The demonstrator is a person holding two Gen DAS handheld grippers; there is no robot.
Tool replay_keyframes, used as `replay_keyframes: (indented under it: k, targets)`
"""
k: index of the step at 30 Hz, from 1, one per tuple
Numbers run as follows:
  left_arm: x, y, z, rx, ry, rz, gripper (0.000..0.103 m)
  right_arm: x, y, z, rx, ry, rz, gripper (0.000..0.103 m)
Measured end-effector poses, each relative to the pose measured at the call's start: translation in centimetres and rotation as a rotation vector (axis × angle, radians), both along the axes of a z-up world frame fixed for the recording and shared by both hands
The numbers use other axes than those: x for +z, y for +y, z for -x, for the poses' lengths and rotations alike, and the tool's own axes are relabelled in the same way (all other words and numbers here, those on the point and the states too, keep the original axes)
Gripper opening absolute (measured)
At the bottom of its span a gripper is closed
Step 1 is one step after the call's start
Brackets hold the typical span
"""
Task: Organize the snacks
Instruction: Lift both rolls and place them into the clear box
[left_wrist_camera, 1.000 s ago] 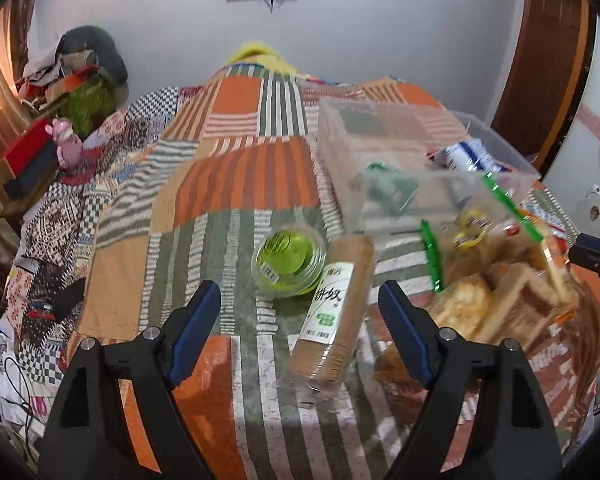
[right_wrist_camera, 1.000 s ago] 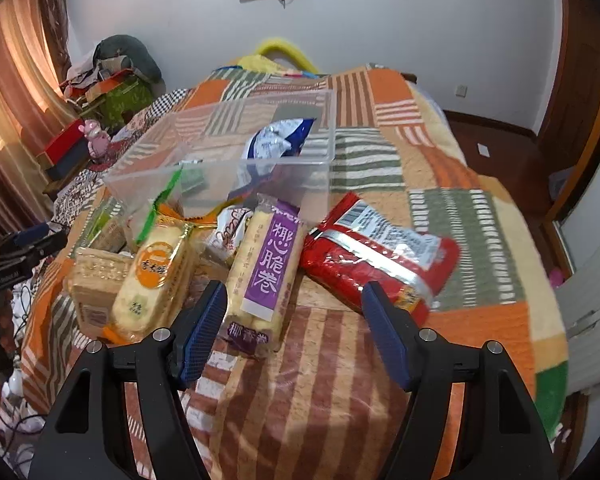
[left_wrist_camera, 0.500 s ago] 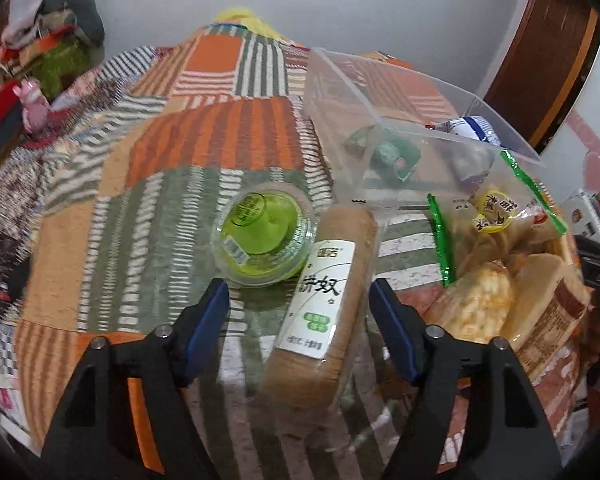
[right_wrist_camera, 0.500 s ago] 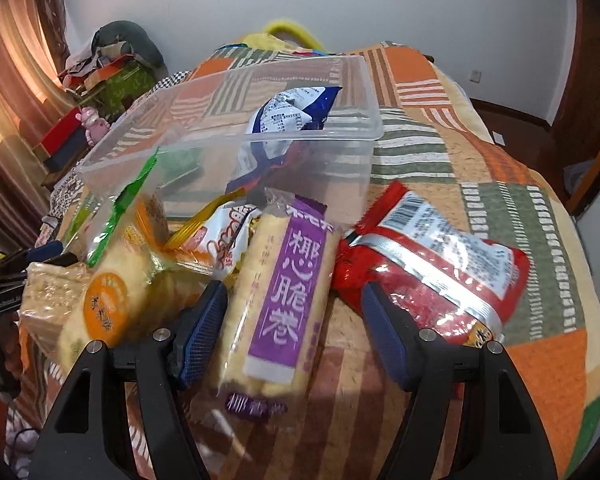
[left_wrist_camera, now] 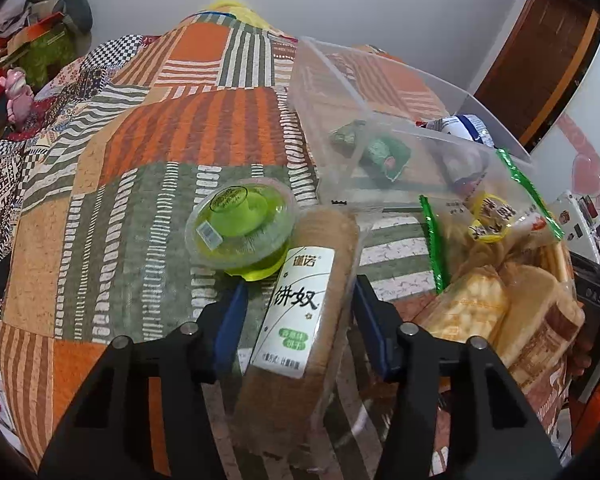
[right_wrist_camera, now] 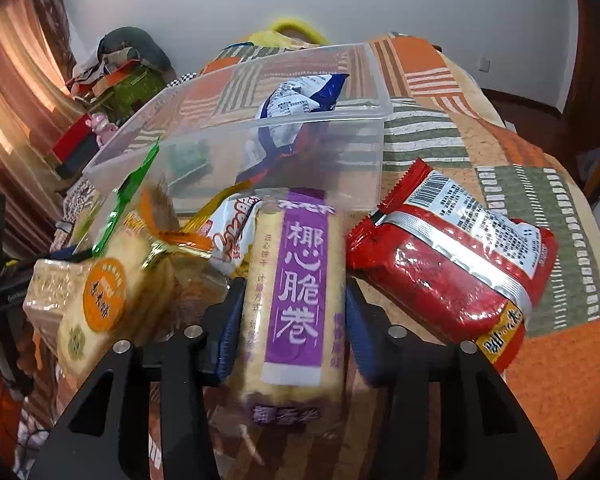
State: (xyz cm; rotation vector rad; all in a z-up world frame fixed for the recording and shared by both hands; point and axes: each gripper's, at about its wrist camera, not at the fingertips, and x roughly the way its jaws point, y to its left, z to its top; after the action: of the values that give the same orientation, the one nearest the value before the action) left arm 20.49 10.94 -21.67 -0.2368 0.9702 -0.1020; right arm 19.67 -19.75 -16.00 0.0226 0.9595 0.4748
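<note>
A brown biscuit roll with a white label (left_wrist_camera: 300, 312) lies on the patchwork quilt between the fingers of my left gripper (left_wrist_camera: 300, 320). Its jaws are closing: the right pad touches the roll, and a slim strip of quilt still shows at the left pad. A pale wafer roll with a purple label (right_wrist_camera: 296, 292) sits between the fingers of my right gripper (right_wrist_camera: 292, 320), whose jaws are closing with both blue pads against its wrapper. Just beyond both rolls stands a clear plastic box (left_wrist_camera: 332, 68) (right_wrist_camera: 320, 116), holding a blue-and-white packet (right_wrist_camera: 300, 100) and a green packet (left_wrist_camera: 384, 152).
A green jelly cup (left_wrist_camera: 240, 228) touches the brown roll's left side. Bagged biscuits (left_wrist_camera: 480, 308) (right_wrist_camera: 100, 300) are piled between the two grippers. A red packet (right_wrist_camera: 452, 264) lies right of the purple roll. Clutter (right_wrist_camera: 116, 76) sits beyond the bed's left side.
Both grippers have narrowed around their rolls. The left one also sank and moved forward over the brown roll. The right one tilted down, and its pads now meet the purple roll.
</note>
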Motion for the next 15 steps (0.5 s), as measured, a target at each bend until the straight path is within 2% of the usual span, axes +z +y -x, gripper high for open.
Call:
replay_keyframes:
  k: [3,6,9,12,15]
  targets:
    - [-0.3,0.1,-0.5,0.007,0.015,0.021,0.044,0.2,-0.3,0.2,0.002,-0.002,0.001,0.043]
    - [-0.5,0.1,-0.7,0.024,0.024,0.025,0.041,0.5,-0.6,0.3,0.002,-0.009,-0.003,0.043]
    - [-0.1,-0.5,-0.4,0.016,0.015,-0.016,0.037,1.1,-0.6,0.3,-0.001,-0.022,-0.008,0.043]
    - [0.7,-1.4,0.4,0.006,-0.005,-0.075,0.036,1.8,-0.6,0.3,-0.002,-0.040,-0.010,0.043]
    - [1.4,-1.7,1.1,0.006,-0.025,-0.100,0.036,2.5,-0.7,0.3,-0.002,-0.069,-0.009,0.043]
